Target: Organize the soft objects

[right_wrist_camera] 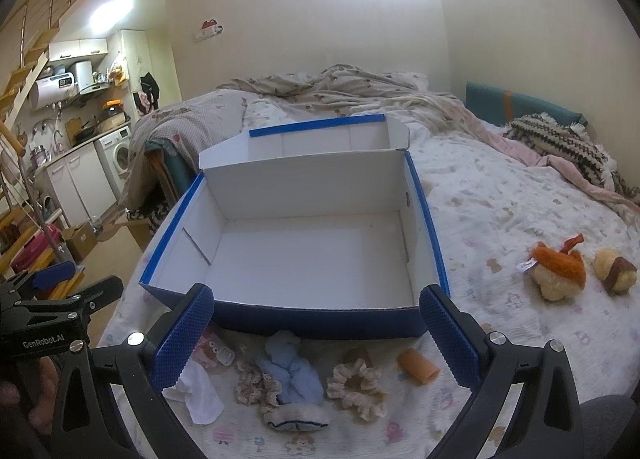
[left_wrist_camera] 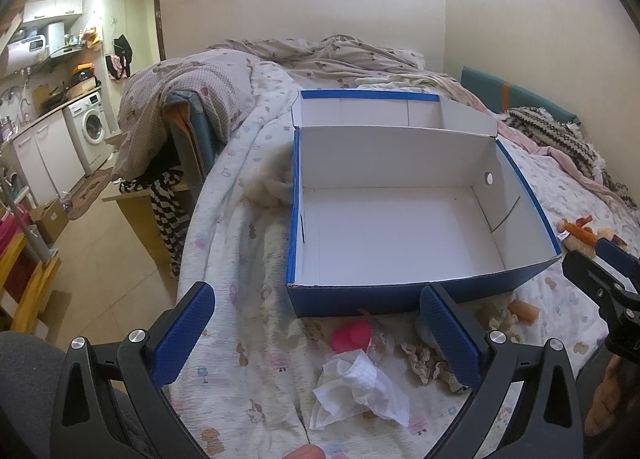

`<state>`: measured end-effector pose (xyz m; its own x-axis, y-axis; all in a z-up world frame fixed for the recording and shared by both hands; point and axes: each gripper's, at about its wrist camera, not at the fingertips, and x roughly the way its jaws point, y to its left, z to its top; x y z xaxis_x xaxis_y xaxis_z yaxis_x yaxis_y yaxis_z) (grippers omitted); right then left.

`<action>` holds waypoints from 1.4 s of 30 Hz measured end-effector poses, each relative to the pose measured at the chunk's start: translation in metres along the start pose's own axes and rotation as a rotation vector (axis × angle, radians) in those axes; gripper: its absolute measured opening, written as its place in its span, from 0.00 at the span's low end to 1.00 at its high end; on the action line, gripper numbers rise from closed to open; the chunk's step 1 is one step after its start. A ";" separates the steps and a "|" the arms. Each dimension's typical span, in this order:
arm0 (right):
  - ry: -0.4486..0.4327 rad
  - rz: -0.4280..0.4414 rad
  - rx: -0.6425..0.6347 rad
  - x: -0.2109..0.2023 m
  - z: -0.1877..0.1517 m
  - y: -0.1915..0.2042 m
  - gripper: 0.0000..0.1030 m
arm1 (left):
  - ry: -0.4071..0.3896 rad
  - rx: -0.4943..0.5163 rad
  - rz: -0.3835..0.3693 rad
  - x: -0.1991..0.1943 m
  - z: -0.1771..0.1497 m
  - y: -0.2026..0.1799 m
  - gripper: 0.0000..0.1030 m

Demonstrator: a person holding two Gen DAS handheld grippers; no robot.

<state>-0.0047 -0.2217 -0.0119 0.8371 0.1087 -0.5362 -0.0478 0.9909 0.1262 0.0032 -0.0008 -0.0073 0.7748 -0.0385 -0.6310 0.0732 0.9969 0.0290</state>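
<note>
Nothing is packed yet: the blue shoebox (right_wrist_camera: 304,255) at frame centre sits empty, scrunchies (right_wrist_camera: 356,387), light blue cloth (right_wrist_camera: 290,367) and plush toys (right_wrist_camera: 558,271) lie outside; left gripper (left_wrist_camera: 316,331) and right gripper (right_wrist_camera: 316,335) gape, holding nothing

The box (right_wrist_camera: 312,255) sits on the bed (right_wrist_camera: 500,199), scrunchies (right_wrist_camera: 356,385) before it, plush toys (right_wrist_camera: 558,271) to its right
</note>
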 end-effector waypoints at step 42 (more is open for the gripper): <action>0.273 0.037 0.320 0.053 -0.011 -0.066 1.00 | 0.471 -0.179 0.021 0.077 -0.019 0.033 0.82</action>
<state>0.0366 -0.2809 -0.0576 0.6609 0.2037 -0.7223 0.1325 0.9157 0.3794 0.0532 0.0302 -0.0697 0.4041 -0.0244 -0.9144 -0.0798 0.9949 -0.0618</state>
